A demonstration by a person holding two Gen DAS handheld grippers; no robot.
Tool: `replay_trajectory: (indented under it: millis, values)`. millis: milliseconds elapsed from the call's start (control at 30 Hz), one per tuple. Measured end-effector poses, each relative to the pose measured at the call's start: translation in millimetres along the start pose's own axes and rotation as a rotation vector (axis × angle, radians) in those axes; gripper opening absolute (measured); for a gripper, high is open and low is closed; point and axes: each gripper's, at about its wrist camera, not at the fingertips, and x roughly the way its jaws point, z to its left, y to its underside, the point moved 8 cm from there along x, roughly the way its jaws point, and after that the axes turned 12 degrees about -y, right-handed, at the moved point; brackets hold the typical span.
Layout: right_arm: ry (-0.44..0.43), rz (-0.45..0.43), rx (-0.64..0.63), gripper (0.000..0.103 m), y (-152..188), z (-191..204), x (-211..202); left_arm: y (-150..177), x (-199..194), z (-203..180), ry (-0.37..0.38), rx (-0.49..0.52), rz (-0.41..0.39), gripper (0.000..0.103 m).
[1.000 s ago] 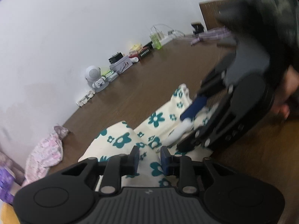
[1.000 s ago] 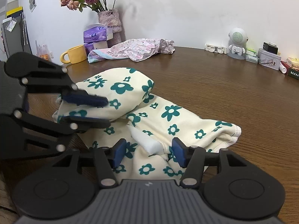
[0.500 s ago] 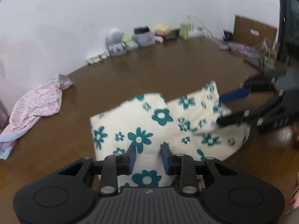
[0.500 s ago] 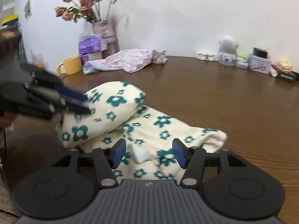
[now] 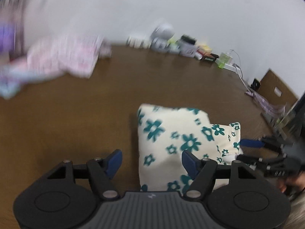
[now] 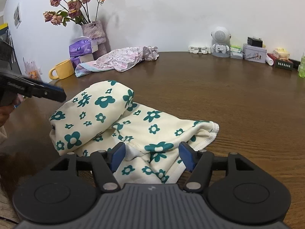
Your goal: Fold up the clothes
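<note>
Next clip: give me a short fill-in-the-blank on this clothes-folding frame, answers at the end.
1. The cream garment is printed with teal ____.
2. The yellow mug stands beside the purple ____ boxes.
3. The vase holds dried ____.
4. The pink patterned garment lies ____ on the brown table, not folded.

Missing words: flowers; tissue; roses; crumpled

Home (vase [image 6: 93,32], mug [image 6: 62,69], tissues [image 6: 81,46])
</note>
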Motion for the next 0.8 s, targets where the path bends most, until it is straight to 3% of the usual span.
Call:
replay_trajectory:
  millis: [167, 200, 233, 300, 333, 400, 533, 800]
  values:
    - [-0.003, 0.005, 0.030, 0.066, 3.7, -3.1, 0.9, 2.4, 26.9, 12.9, 0.132, -0.117, 0.104, 0.067]
    - [-0.004, 0.009, 0.035, 0.066, 4.8, -3.2, 1.7, 3.0, 29.9, 13.2, 0.151, -0.128, 0.113, 0.060]
    - [-0.006, 0.012, 0.040, 0.066, 5.9, -3.3, 2.4, 3.5, 31.6, 13.4, 0.164, -0.132, 0.117, 0.045]
    - [-0.013, 0.020, 0.051, 0.067, 7.7, -3.3, 4.7, 4.1, 33.6, 13.4, 0.180, -0.129, 0.119, 0.039]
    - [-0.017, 0.024, 0.054, 0.066, 8.3, -3.0, 6.1, 3.7, 31.8, 12.8, 0.167, -0.109, 0.108, 0.032]
    - [-0.025, 0.032, 0.056, 0.066, 8.5, -1.4, 8.1, 3.2, 27.2, 10.2, 0.144, -0.069, 0.088, 0.028]
    - [-0.054, 0.051, 0.051, 0.066, 7.6, 8.8, 15.0, 5.1, 15.9, 16.2, 0.087, -0.016, 0.075, 0.028]
    - [-0.190, 0.072, 0.030, 0.067, 2.9, 59.9, 44.0, 17.9, -15.9, 71.6, -0.042, -0.019, 0.052, 0.028]
